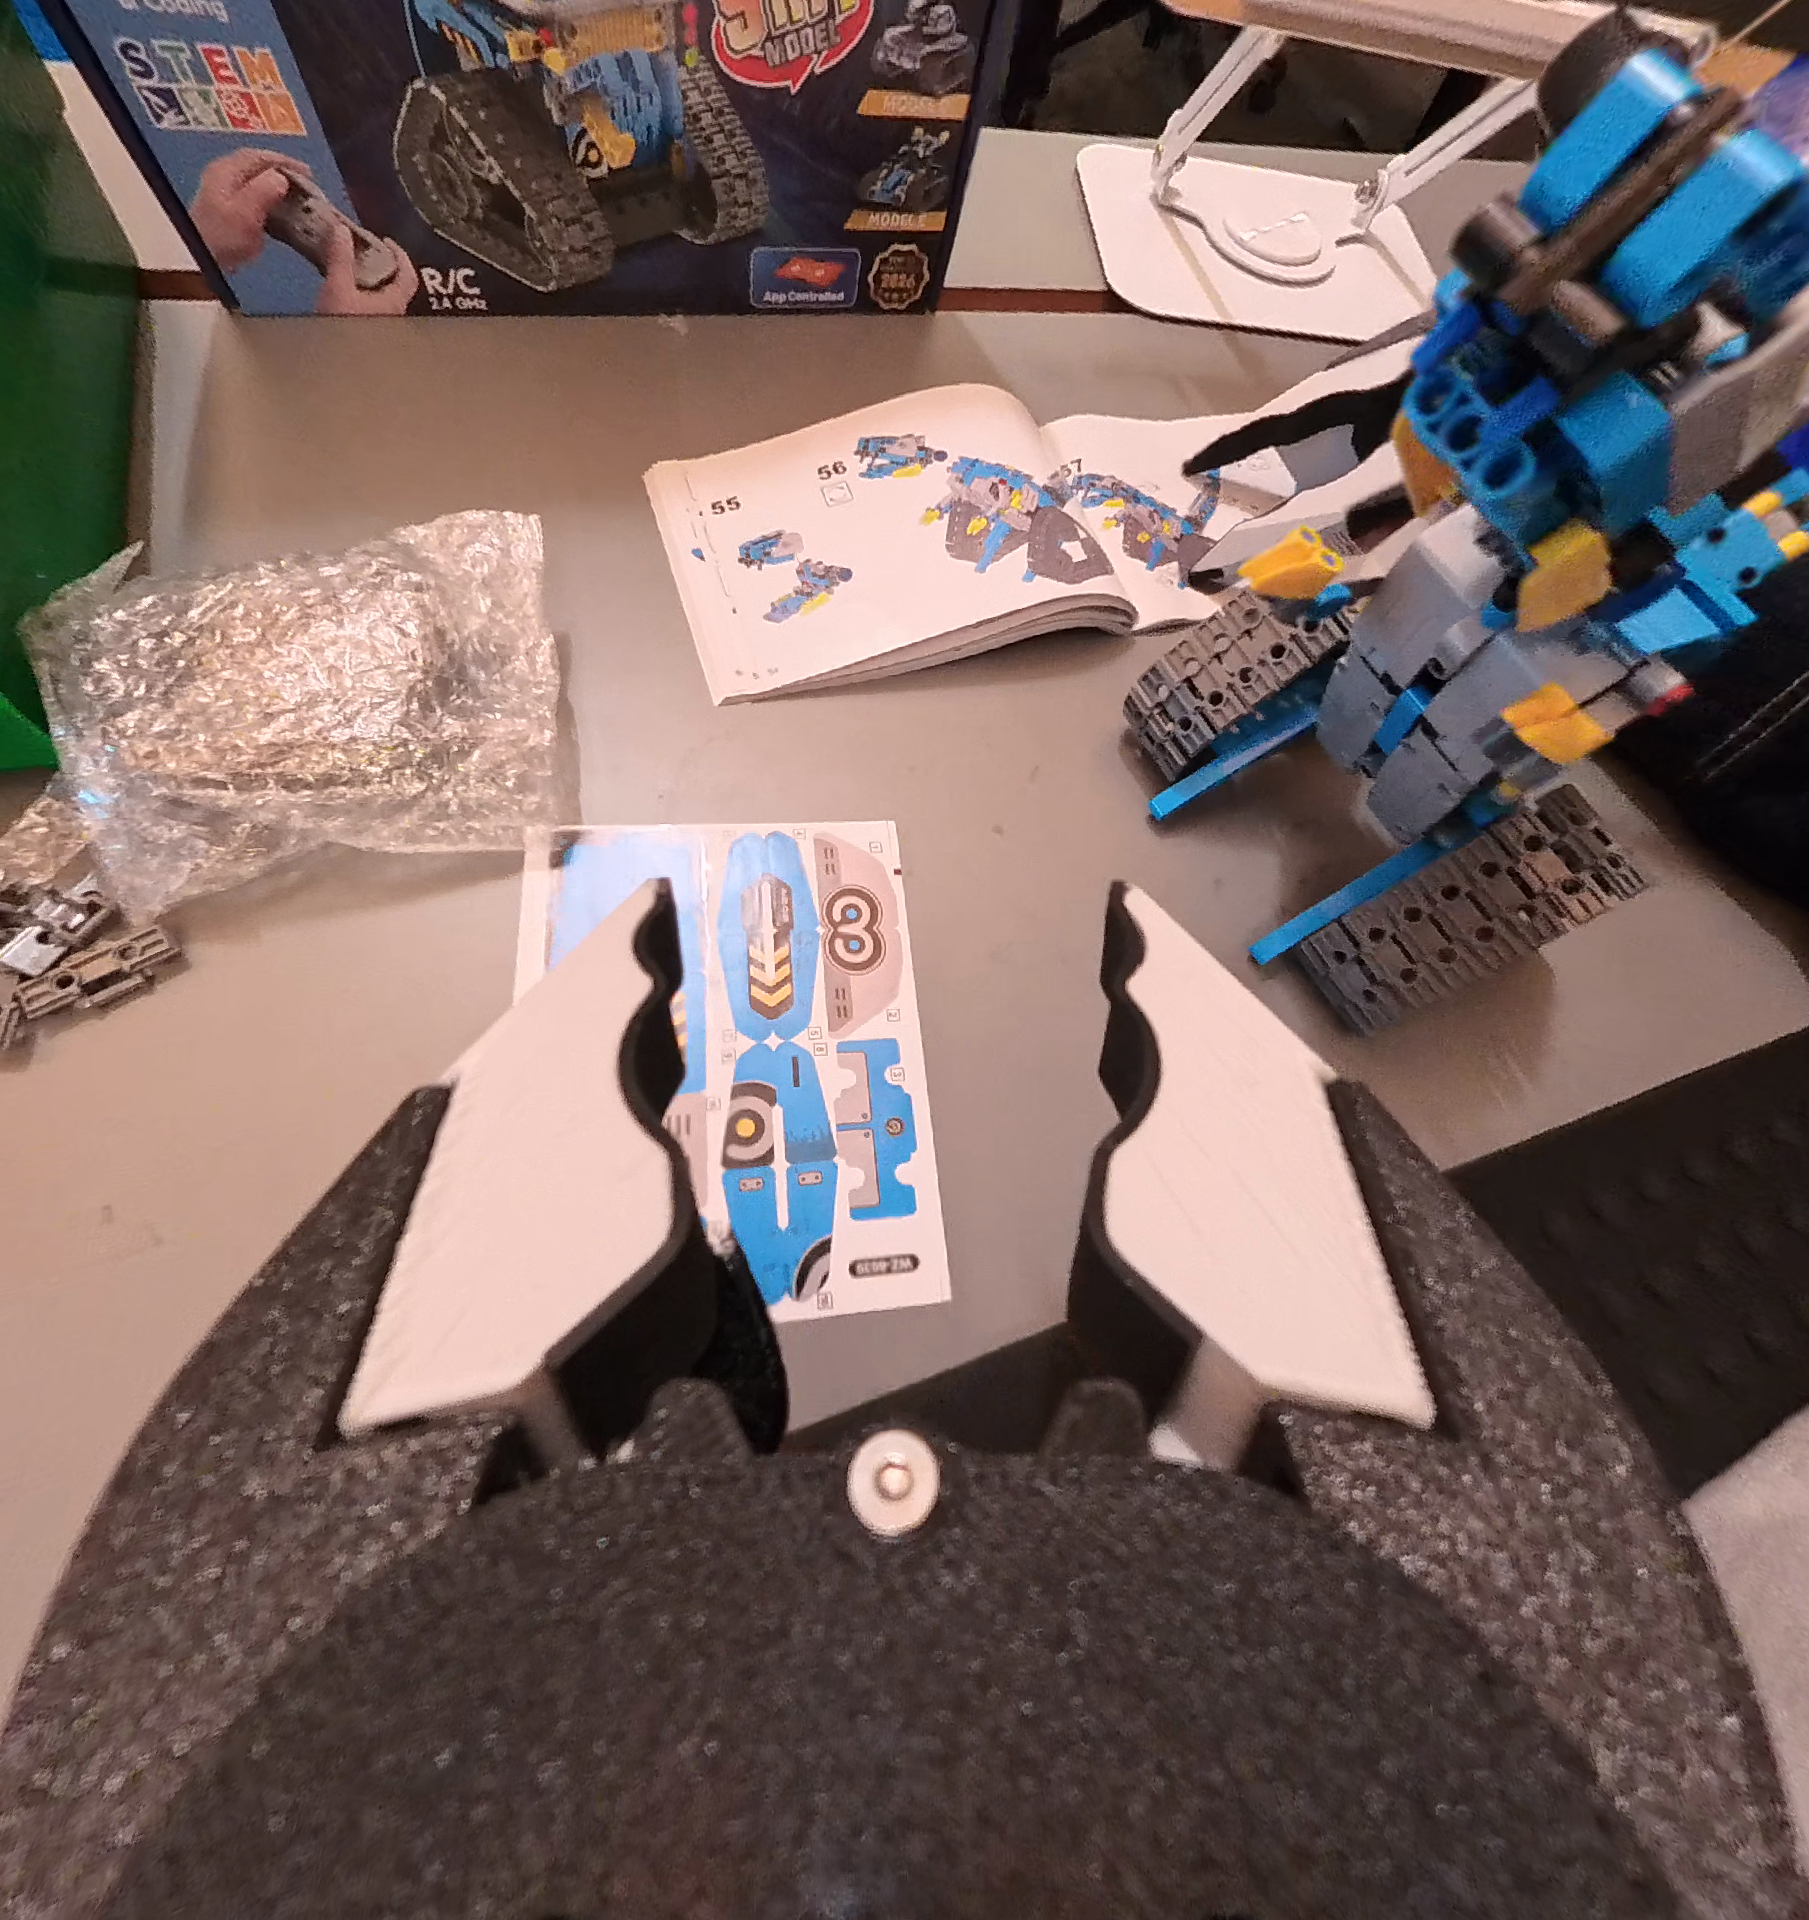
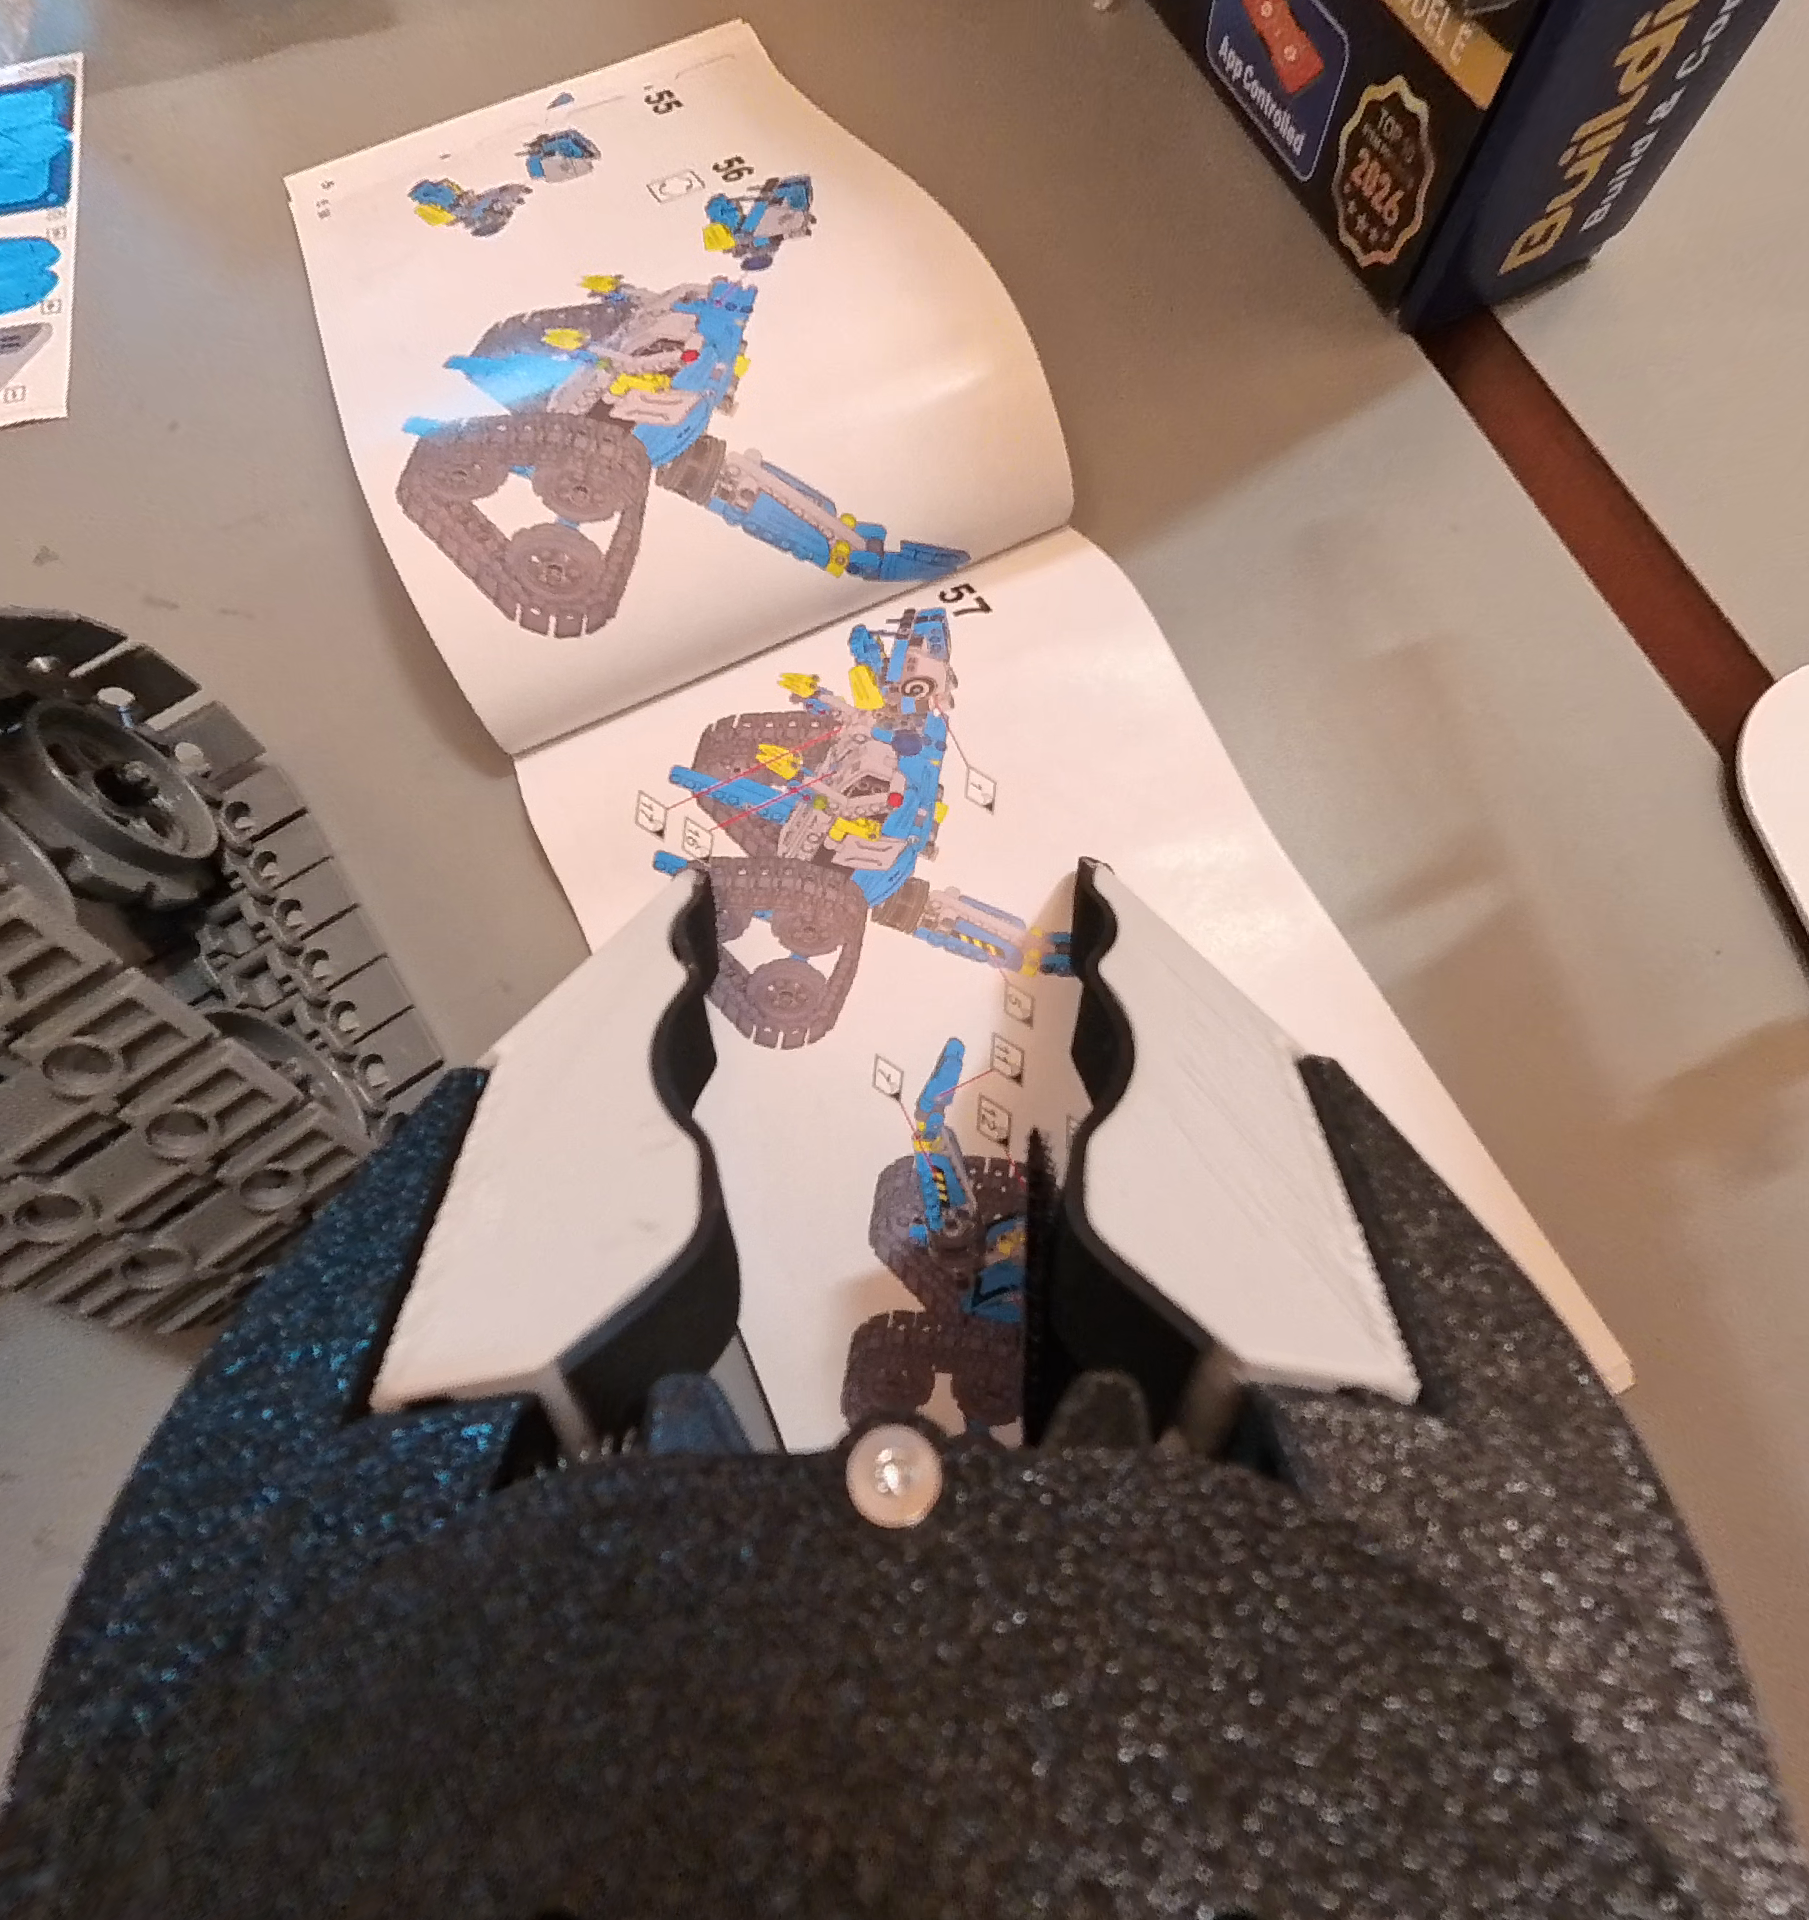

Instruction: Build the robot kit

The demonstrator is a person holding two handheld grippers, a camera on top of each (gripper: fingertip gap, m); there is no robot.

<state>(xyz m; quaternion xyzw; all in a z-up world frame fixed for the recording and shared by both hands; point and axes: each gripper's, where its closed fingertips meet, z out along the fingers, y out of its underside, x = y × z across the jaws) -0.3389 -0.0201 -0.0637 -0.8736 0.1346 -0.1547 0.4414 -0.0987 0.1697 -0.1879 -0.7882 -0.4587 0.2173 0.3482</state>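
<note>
Left gripper (image 1: pixel 884 904) tilted down over sticker sheet (image 1: pixel 858 1049), fingers spread, holding nothing. Right gripper (image 2: pixel 889 883) hovers over open instruction booklet (image 2: pixel 692 436), also spread, empty. Tracked brick robot (image 1: pixel 1482 665) far right.

Warm, fairly dim indoor light falls from above in both wrist views, giving the grey table (image 1: pixel 983 748) a brownish cast. Shadows are soft and short: a faint one lies under the curled page of the booklet (image 2: pixel 734 436) ahead of the right jaws. A dull sheen shows on the bubble wrap (image 1: pixel 297 675) ahead and left of the left jaws. Both pictures bend strongly at the edges, wide-angle fashion. The toy robot (image 1: pixel 1565 540) far right of the left jaws is soft and slightly smeared; foam housing nearest each lens looks grainy.
</note>
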